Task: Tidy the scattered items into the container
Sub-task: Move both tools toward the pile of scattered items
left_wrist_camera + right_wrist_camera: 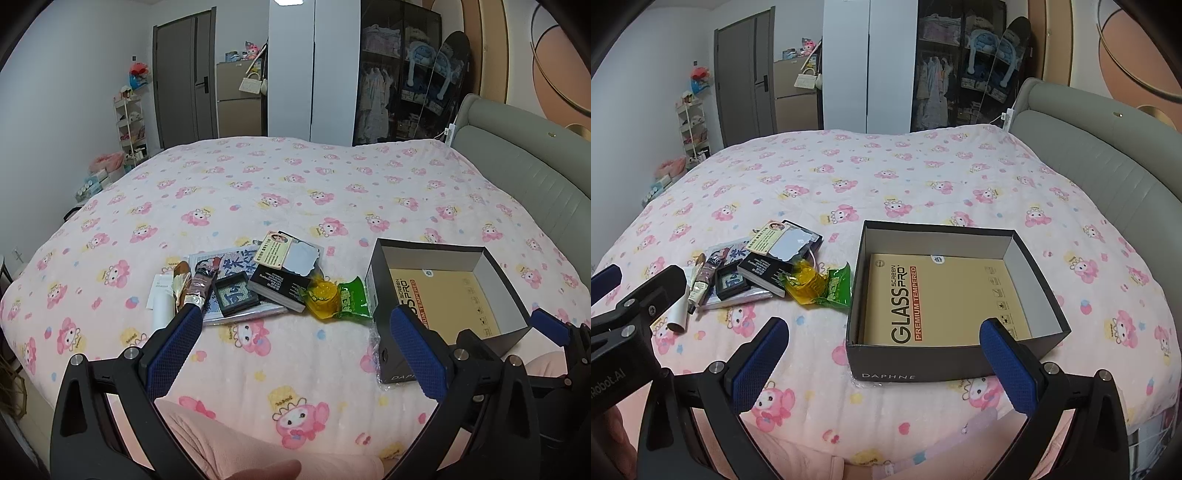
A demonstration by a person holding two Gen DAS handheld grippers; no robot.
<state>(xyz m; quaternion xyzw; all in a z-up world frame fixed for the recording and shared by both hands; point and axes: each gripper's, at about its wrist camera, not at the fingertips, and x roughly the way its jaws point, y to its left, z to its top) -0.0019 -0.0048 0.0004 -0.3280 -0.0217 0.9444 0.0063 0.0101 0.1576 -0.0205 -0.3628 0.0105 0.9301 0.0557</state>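
- Left wrist view: the left gripper (295,343) hangs over the near edge of the bed (295,184), its blue-padded fingers (173,347) spread wide with nothing between them.
- Just past its left finger, near the middle of the bed's near side, lies the scattered pile: a white tube (162,306), a foil-ended tube (199,288), a small black frame (236,295), a black book (280,288) with a card (275,251) on top, then a yellow jelly cup (325,295) touching a green packet (351,299).
- The open black box (380,280) sits to the right of the pile, just beside the green packet; a tan "GLASS PRO" pack (450,295) lies flat inside.
- Right wrist view: the right gripper (882,343) hovers at the box's (923,362) near wall, fingers (1008,365) wide apart and holding nothing.
- The left gripper's (631,295) black body shows at the left edge.
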